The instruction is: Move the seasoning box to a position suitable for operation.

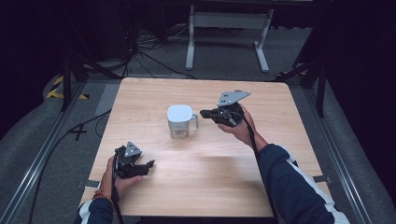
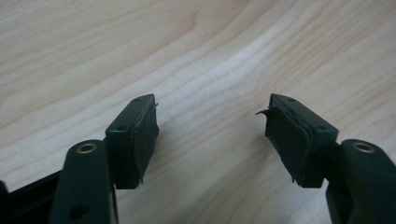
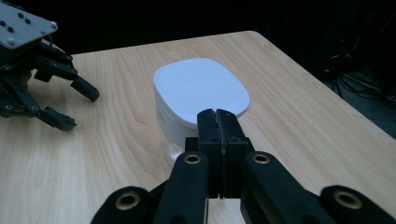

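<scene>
Your right gripper has its jaws pressed together, empty, just beside the jug handle at mid-table. Push on like that and you'll likely shove or tip the jug. Your left gripper rests spread wide, well apart.

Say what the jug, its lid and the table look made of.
Jug: clear plastic, likely, since the tabletop shows through its wall. Lid: white matte plastic, smooth with a soft sheen. Table: pale wood or wood-look laminate; grain lines show, so which is unclear.
</scene>
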Motion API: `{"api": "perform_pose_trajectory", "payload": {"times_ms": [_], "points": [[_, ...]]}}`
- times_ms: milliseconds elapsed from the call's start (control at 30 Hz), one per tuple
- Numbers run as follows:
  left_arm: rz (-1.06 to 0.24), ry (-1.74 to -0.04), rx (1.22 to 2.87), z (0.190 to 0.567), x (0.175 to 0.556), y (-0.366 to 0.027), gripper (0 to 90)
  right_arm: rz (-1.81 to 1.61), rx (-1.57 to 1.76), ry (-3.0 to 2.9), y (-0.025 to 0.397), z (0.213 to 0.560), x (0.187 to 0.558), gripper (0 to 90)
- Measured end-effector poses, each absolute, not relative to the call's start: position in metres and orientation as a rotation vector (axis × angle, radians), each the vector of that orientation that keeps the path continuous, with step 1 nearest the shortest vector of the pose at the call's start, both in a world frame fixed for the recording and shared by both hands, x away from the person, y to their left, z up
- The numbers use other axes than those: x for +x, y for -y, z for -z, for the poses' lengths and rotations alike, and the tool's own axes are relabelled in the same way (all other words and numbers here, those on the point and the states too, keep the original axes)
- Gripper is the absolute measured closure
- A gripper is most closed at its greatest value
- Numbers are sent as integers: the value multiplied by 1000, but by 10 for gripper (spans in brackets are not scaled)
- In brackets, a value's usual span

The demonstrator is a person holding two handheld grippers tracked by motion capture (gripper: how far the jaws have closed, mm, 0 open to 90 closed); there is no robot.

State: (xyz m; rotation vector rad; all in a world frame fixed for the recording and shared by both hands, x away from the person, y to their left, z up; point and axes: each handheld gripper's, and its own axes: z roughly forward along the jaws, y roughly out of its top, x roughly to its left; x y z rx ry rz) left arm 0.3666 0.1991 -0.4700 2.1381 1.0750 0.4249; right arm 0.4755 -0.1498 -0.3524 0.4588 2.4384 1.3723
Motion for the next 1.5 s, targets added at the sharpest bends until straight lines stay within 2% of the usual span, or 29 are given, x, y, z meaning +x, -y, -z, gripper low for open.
{"api": "perform_pose_trajectory", "payload": {"times_ms": [233,433,633,733,967,1167,1500], "points": [[-469,-1079,2074,455,381,-198,521,-1371,440,-2450,129,354,486,897],[-470,-1062,2029,443,393,-195,574,-1364,438,-2458,122,357,491,897],[-470,-1046,2000,429,407,-191,694,-1342,437,-2458,116,363,495,897],[-465,-1035,2000,424,412,-189,720,-1343,450,-2457,115,365,499,897],[-464,-1029,2014,425,421,-182,851,-1310,469,-2453,110,370,504,897],[-495,-1016,2037,418,430,-175,892,-1288,493,-2436,108,370,508,898],[-527,-1036,1988,404,444,-163,865,-1302,503,-2434,110,371,505,898]]}}
